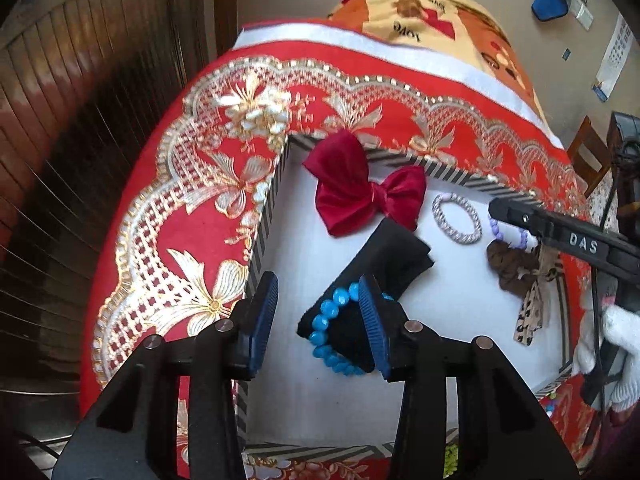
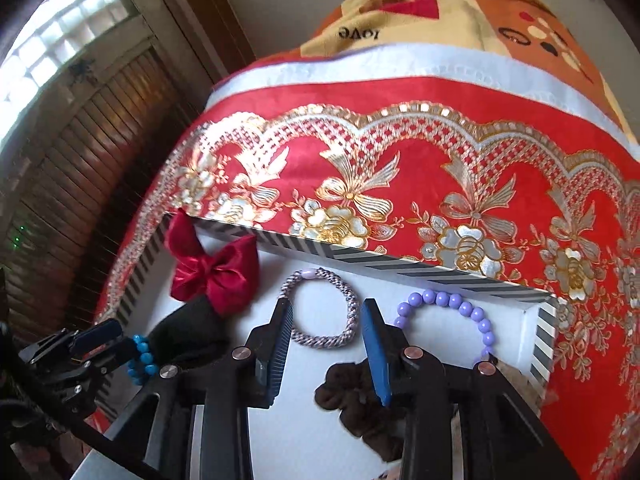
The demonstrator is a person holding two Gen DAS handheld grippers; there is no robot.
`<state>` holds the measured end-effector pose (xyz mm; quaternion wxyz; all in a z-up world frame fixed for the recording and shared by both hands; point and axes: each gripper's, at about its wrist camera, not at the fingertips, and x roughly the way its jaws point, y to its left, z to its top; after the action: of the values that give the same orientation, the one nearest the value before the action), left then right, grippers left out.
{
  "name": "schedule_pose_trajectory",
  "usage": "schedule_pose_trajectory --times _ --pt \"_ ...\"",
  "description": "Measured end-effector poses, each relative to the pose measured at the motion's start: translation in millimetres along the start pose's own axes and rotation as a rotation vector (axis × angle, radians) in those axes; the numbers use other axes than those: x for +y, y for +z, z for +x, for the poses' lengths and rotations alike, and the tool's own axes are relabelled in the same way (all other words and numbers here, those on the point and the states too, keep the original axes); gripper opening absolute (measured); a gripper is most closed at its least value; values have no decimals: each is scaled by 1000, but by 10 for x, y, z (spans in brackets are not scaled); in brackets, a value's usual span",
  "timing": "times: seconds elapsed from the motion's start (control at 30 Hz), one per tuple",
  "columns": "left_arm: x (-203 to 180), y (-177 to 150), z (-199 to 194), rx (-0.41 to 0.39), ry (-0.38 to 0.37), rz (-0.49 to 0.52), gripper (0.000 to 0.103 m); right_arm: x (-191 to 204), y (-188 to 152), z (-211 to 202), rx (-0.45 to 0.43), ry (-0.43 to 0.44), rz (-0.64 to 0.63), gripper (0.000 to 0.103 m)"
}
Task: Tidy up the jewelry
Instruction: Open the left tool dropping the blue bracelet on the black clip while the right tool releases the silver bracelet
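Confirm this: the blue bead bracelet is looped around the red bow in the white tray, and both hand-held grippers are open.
Not quite. The blue bead bracelet is looped around the black cloth roll, not the red bow, which lies apart near the tray's far corner. The left wrist view shows it. The rest stands: left hand-held gripper and right hand-held gripper are both open.

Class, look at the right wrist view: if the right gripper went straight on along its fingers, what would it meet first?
Probably the lilac braided hair tie, lying on the tray floor between the open fingers of the right gripper; depth is unclear, so it might pass above it and reach the striped tray wall.
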<state>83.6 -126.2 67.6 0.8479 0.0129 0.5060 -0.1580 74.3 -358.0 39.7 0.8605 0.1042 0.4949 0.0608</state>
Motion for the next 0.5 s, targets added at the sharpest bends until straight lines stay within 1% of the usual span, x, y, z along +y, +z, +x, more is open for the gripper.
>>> schedule_pose_trajectory --times 0.1,0.5 --pt "-17 17 -83 -23 1 2 41 51 -37 -107 -16 -2 2 38" --pt "-188 -113 -262 -48 14 32 42 78 -284 -539 -75 -6 16 39"
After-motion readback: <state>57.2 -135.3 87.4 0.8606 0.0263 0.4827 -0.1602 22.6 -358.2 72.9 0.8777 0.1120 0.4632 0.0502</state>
